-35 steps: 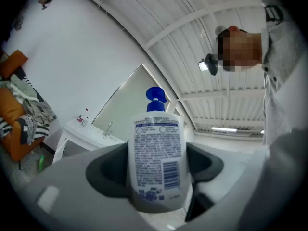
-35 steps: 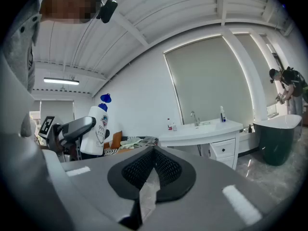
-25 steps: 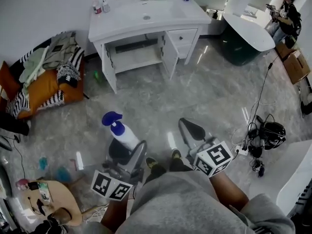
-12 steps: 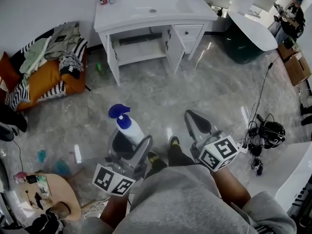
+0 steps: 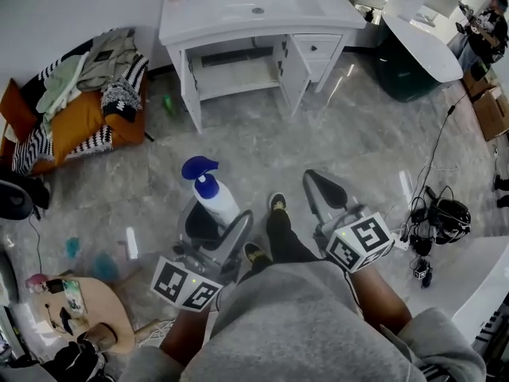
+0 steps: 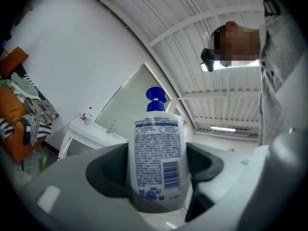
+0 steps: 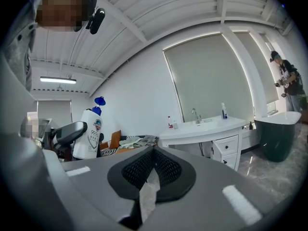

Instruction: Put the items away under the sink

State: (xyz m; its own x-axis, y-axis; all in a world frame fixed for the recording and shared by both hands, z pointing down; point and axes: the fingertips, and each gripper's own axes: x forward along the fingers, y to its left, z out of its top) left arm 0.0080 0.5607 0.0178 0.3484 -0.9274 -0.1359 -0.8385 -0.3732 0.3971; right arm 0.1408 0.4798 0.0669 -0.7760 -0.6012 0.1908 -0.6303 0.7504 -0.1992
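A white bottle (image 5: 218, 204) with a blue pump top stands upright between the jaws of my left gripper (image 5: 216, 224), which is shut on its body. In the left gripper view the bottle (image 6: 158, 162) fills the gap, its back label facing the camera. My right gripper (image 5: 323, 192) is held level beside it, shut, with nothing in it; its pads (image 7: 153, 170) meet. Ahead across the floor stands the white sink cabinet (image 5: 254, 24). Its door (image 5: 291, 76) hangs open, and a bare shelf (image 5: 237, 76) shows under the basin.
An orange couch (image 5: 79, 126) piled with clothes stands left of the cabinet. A dark green tub (image 5: 409, 70) and a person (image 5: 483, 22) are at the right. Cables and a headset (image 5: 440, 213) lie on the floor at right. A round wooden table (image 5: 89, 317) is near my left.
The head view has moved toward the sink cabinet, which now sits higher in the frame. Both grippers moved along with it; the bottle stays in the left jaws.
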